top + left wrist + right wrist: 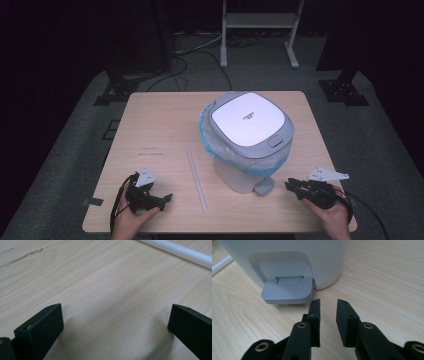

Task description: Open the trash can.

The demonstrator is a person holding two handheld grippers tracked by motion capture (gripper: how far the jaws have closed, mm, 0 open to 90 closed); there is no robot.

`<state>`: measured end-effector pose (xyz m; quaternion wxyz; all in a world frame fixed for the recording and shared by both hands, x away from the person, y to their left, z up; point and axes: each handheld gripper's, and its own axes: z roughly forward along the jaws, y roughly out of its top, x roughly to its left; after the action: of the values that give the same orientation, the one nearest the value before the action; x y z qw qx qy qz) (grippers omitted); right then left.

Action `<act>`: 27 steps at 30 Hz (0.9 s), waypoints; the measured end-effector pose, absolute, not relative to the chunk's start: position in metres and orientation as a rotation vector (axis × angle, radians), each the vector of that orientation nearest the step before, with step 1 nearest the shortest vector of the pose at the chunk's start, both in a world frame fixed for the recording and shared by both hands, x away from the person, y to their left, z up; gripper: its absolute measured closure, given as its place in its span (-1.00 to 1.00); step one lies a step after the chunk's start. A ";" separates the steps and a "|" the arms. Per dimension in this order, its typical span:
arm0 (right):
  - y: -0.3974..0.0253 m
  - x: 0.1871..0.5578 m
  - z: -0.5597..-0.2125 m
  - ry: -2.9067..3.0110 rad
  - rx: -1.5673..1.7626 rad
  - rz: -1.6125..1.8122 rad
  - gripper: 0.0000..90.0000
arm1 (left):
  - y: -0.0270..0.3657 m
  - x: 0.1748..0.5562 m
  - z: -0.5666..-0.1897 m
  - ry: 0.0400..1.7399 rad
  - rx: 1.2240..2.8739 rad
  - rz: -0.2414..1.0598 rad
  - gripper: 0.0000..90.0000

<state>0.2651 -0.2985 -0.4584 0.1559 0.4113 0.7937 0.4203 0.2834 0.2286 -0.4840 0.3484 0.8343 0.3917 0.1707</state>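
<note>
Right gripper (328, 305): jaws a narrow gap apart, pinching nothing, just near-right of the pedal (288, 290).
Left gripper (115, 315): jaws spread wide over bare table (105, 285), near left.
Pedal bin (248, 140): right of centre, lid down, blue liner at the rim.
White tube (196, 180): between left gripper and bin.
</note>
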 end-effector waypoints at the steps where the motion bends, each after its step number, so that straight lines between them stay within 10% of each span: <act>1: -0.299 0.265 -0.458 2.273 1.178 1.204 0.70 | 0.229 0.283 -0.484 1.015 2.163 0.442 -1.00; 6: -0.295 0.266 -0.455 2.291 1.155 1.246 0.98 | 0.229 0.284 -0.484 1.015 2.163 0.442 -1.00; 27: -0.264 0.277 -0.455 2.355 1.053 1.275 0.99 | 0.228 0.284 -0.484 1.015 2.162 0.443 -1.00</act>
<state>0.2768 -0.2638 -0.4552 0.1315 0.3629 0.8113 0.4392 0.2836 0.2285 -0.4840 0.3485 0.8342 0.3917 0.1710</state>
